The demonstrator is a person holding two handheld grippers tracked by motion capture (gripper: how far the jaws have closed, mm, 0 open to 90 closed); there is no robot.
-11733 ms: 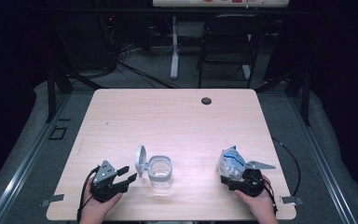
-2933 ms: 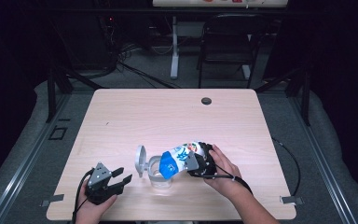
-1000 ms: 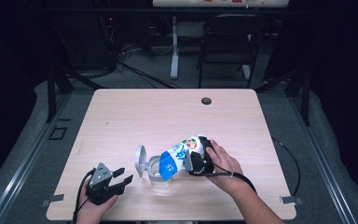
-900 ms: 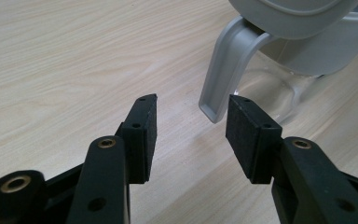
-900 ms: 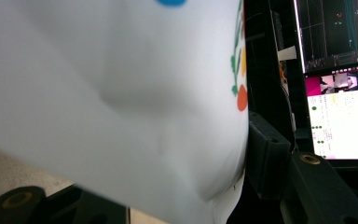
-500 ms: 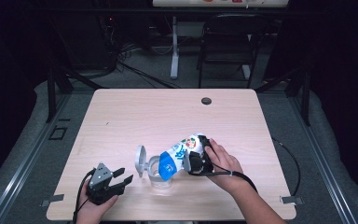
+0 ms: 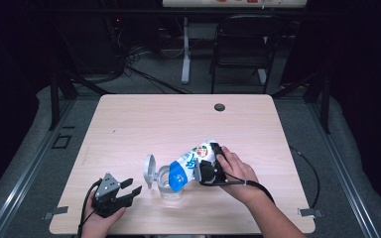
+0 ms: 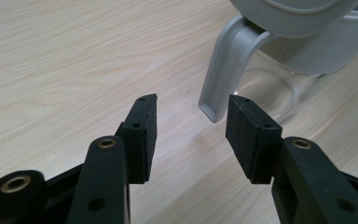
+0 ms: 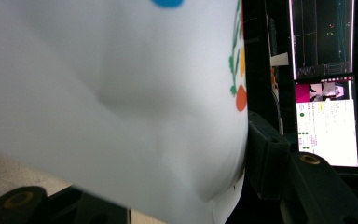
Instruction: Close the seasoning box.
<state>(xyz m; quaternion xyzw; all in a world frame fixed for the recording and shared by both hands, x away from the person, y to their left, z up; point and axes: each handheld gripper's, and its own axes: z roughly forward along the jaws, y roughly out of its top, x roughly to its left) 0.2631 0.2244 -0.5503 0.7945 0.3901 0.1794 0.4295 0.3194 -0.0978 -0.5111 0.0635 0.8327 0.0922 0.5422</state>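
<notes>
One pouch tilts over jar, maybe touching

So the jar sits on the tabletop near the front edge, about mid-width, with its flipped-up lid on its left side. The left hand-held gripper rests just left of it at the front, and the right hand-held gripper is on its right, tipping a pouch down over the jar's mouth. A chair stands on the floor behind the tabletop.
</notes>
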